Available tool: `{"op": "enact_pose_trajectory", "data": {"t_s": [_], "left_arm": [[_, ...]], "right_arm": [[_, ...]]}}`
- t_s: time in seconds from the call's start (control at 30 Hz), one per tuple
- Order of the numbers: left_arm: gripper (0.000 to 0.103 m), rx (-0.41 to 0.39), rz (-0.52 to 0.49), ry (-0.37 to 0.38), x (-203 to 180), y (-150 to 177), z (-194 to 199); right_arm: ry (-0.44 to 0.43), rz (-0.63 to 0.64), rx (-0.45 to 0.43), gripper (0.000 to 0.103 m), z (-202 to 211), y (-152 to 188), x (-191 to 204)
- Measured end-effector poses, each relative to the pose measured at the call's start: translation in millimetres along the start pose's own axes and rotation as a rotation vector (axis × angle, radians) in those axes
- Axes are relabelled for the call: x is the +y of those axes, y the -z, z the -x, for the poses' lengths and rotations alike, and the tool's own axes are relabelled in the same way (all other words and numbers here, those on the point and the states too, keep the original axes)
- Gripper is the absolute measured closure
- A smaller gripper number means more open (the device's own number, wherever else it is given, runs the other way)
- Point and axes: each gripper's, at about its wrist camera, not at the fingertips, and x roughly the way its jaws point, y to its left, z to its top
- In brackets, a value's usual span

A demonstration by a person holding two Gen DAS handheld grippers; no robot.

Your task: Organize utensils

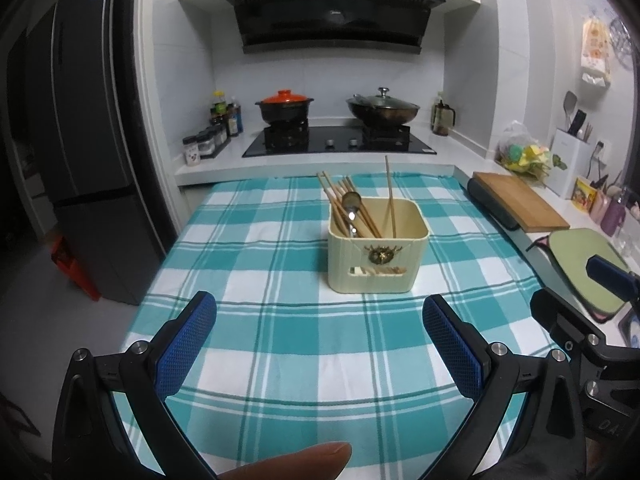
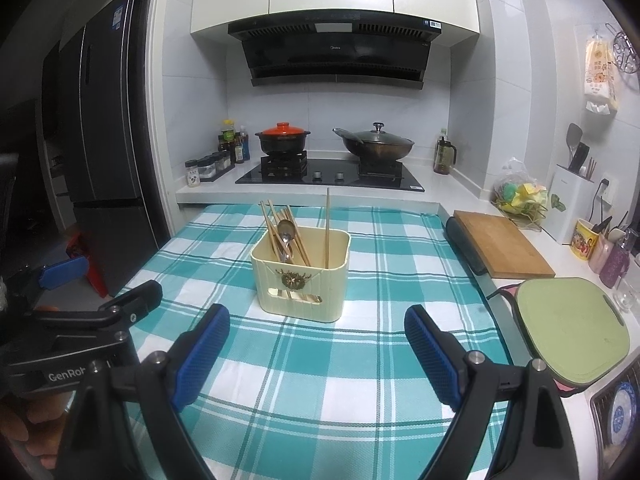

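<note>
Ahead of the left tool (image 1: 319,322) and right tool (image 2: 317,326), a utensil holder (image 1: 378,256) stands on the tabletop (image 1: 280,344); chopsticks (image 1: 344,204) and spoon (image 1: 351,206) stand inside, stove (image 1: 340,142) behind.

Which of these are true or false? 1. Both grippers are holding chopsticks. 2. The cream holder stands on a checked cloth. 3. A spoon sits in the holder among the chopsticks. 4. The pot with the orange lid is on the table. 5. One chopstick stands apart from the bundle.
1. False. The left gripper and the right gripper are both open and empty, short of the holder.
2. True. The cream holder stands on the teal checked cloth.
3. True. A metal spoon leans among the chopsticks.
4. False. The pot with the orange lid sits on the stove behind the table.
5. True. A single chopstick stands nearly upright on the holder's other side.
</note>
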Motion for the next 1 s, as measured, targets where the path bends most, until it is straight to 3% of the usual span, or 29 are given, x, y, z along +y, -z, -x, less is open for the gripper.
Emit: {"op": "enact_pose_trajectory", "data": {"t_s": [0.47,1.0], "left_arm": [[0.000,-0.006,-0.003,-0.037,1.8,-1.0,-1.1],[0.000,0.009,0.000,-0.021,-1.9,-2.7,-4.0]], "right_arm": [[0.020,0.002,0.001,0.012,1.0,-2.3,-0.7],[0.053,0.011,-0.001,0.012,-2.2,-3.2,-3.3]]}}
